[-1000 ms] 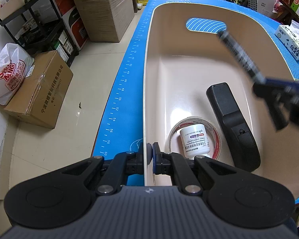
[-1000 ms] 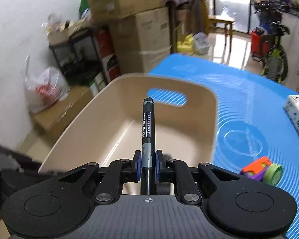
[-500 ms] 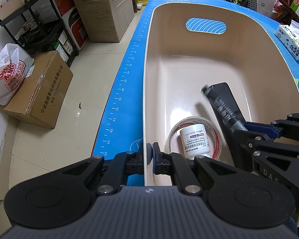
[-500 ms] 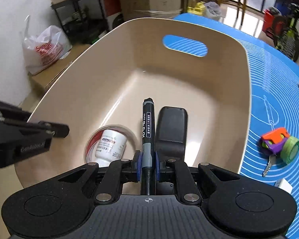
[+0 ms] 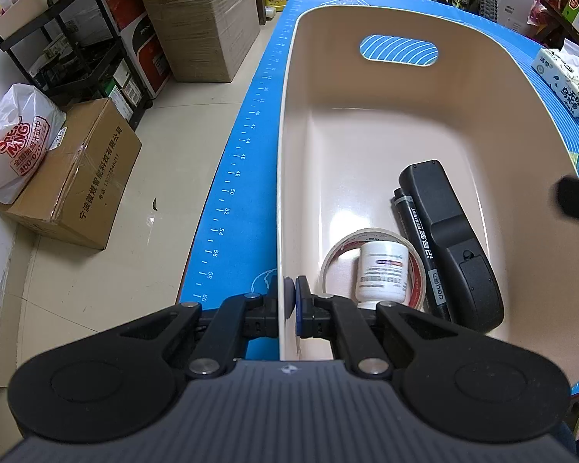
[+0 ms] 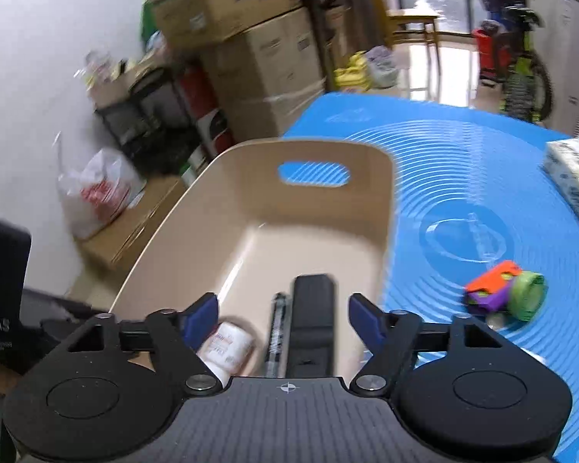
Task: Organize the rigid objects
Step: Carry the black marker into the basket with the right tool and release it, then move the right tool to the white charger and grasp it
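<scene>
The marker (image 5: 420,247) lies in the beige bin (image 5: 482,88) between the tape roll (image 5: 341,247) and the black remote (image 5: 447,231); it is light, stiff and smooth, best taken mid-barrel. The right gripper (image 6: 283,318) has just been opening, its jaws spread and empty. The left gripper (image 5: 290,301) pinches the bin's wall. The keys (image 6: 505,289) on the mat are blurred, possibly a tag bunch.

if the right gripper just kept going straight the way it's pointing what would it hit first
Probably the black remote in the beige bin, with the marker just beside it. The right gripper, jaws just opened and empty, aims down at them. Motion blur makes depth uncertain.
</scene>
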Action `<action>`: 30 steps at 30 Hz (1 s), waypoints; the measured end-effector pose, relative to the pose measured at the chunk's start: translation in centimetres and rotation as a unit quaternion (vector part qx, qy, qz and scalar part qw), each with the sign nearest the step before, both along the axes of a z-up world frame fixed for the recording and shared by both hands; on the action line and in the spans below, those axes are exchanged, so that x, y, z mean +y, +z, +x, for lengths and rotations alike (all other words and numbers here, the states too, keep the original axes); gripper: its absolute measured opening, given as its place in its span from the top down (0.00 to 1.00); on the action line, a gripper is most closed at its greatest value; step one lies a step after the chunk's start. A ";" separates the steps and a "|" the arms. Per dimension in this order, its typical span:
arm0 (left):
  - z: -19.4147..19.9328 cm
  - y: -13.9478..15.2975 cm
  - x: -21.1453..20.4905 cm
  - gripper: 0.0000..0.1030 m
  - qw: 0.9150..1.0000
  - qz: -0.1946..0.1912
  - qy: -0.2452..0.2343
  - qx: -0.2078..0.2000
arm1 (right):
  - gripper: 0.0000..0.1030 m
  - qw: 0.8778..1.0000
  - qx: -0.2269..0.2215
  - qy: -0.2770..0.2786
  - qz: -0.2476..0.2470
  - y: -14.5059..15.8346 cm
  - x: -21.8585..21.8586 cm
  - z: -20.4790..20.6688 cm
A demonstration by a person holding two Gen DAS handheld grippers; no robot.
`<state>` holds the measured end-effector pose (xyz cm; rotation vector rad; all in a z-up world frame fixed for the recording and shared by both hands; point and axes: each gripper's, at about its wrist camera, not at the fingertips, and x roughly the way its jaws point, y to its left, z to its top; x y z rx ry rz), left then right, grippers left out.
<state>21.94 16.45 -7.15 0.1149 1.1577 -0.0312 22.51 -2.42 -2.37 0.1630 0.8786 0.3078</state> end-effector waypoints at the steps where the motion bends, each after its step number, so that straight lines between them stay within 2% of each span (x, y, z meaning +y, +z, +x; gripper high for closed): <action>1: 0.0 0.0 0.0 0.93 1.000 0.000 0.000 0.000 | 0.14 1.000 -0.003 -0.008 0.000 0.2 -0.7 -0.1; 2: 0.0 0.0 0.0 0.93 1.000 0.001 -0.001 0.000 | 0.08 1.000 -0.008 -0.017 0.001 0.5 -1.5 -0.3; 5: 0.0 0.0 -0.1 0.93 1.000 0.000 0.000 0.000 | 0.02 0.999 -0.016 -0.043 0.003 1.2 -4.0 -0.6; 12: 0.0 -0.1 -0.1 0.93 1.000 0.000 0.001 -0.001 | 0.02 0.993 -0.004 -0.118 -0.016 0.7 -8.8 -0.4; 17: 0.1 -0.1 -0.1 0.93 1.000 0.003 0.000 0.000 | 0.02 0.980 0.023 -0.195 -0.033 -1.0 -11.5 0.4; 23: 0.1 -0.2 -0.1 0.92 1.000 0.003 0.000 0.000 | 0.02 0.978 0.019 -0.201 -0.048 -3.5 -13.4 0.2; 27: 0.1 -0.2 -0.2 0.92 1.000 0.003 0.000 -0.001 | 0.02 0.977 0.054 -0.197 -0.057 -5.6 -14.1 1.0; 30: 0.1 -0.2 -0.2 0.92 1.000 0.003 0.000 0.000 | 0.02 0.976 0.063 -0.201 -0.062 -7.0 -14.1 1.1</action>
